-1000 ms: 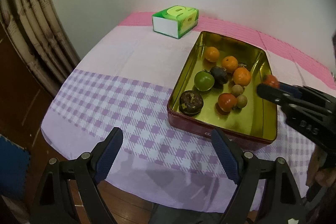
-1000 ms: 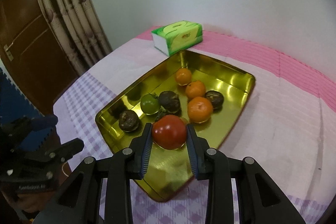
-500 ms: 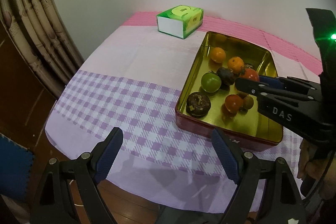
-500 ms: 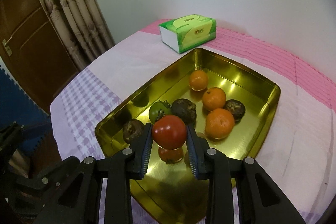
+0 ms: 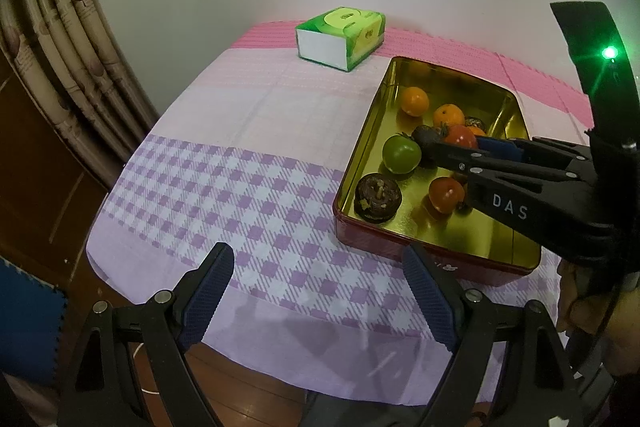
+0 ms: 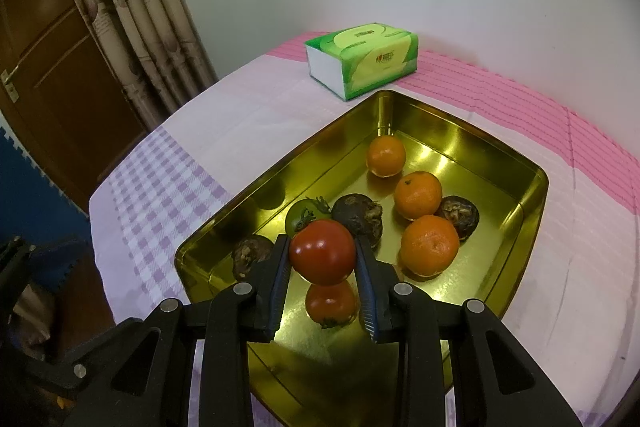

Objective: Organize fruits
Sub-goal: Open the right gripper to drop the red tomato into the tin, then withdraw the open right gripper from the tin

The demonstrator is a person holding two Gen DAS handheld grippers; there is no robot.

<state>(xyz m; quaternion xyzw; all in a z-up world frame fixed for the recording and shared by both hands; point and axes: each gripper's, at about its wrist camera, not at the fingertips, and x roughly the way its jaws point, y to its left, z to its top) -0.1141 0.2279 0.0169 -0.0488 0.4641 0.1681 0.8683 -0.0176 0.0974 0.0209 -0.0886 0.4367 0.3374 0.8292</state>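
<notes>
A gold tin tray (image 6: 532,203) with red outer walls (image 5: 384,243) holds several fruits: oranges (image 6: 430,245), dark mangosteens (image 6: 358,213), a green tomato (image 5: 401,155) and a red tomato (image 6: 331,301). My right gripper (image 6: 323,259) is shut on another red tomato (image 6: 322,252) and holds it above the tray's middle; it also shows in the left wrist view (image 5: 460,137). My left gripper (image 5: 318,295) is open and empty over the checked cloth, in front of the tray.
A green tissue box (image 5: 340,35) stands behind the tray near the wall. The table has a pink and purple checked cloth (image 5: 224,187); its front edge is close to my left gripper. Curtains (image 6: 132,7) and a wooden door (image 6: 44,59) are at the left.
My right gripper has moved forward over the tray with the red tomato in it. The left gripper has drifted slightly; its jaws stay open.
</notes>
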